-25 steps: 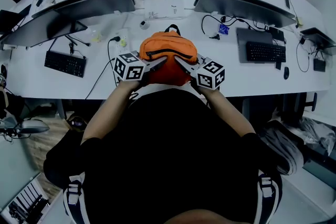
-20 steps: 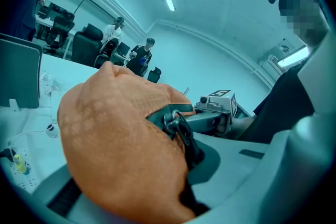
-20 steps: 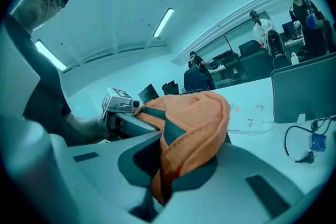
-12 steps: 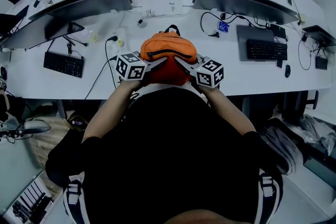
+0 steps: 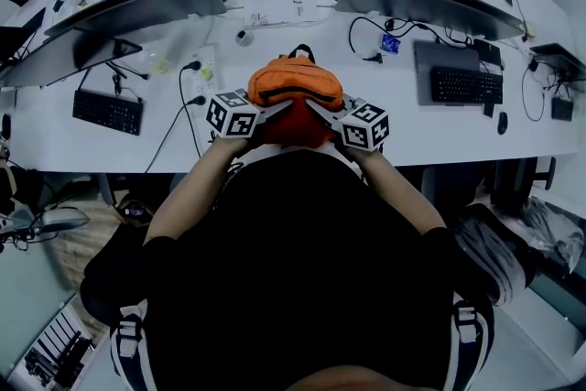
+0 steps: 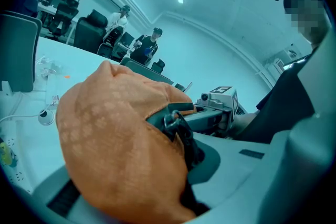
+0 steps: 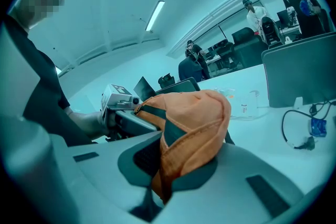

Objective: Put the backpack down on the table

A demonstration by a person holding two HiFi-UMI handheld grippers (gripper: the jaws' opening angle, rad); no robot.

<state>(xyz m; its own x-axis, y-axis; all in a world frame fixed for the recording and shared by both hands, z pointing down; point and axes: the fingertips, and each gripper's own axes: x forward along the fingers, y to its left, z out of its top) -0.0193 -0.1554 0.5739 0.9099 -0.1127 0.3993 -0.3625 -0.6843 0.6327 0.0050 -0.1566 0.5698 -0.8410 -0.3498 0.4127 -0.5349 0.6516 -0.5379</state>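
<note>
Sunk slightly, hanging over table's (image 5: 119, 153) near edge between left gripper (image 5: 280, 109) and right gripper (image 5: 314, 109), both clamped tight on backpack (image 5: 295, 85) fabric from either end, long axis along that edge.

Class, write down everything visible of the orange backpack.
The backpack is rounded, of woven orange fabric with dark zip trim and a black top loop. Upright at the near edge of the table, it is pinched from both sides by the left gripper and right gripper. Contact with the tabletop is unclear.

The backpack (image 5: 295, 89) is matt, coarse-woven cloth.
</note>
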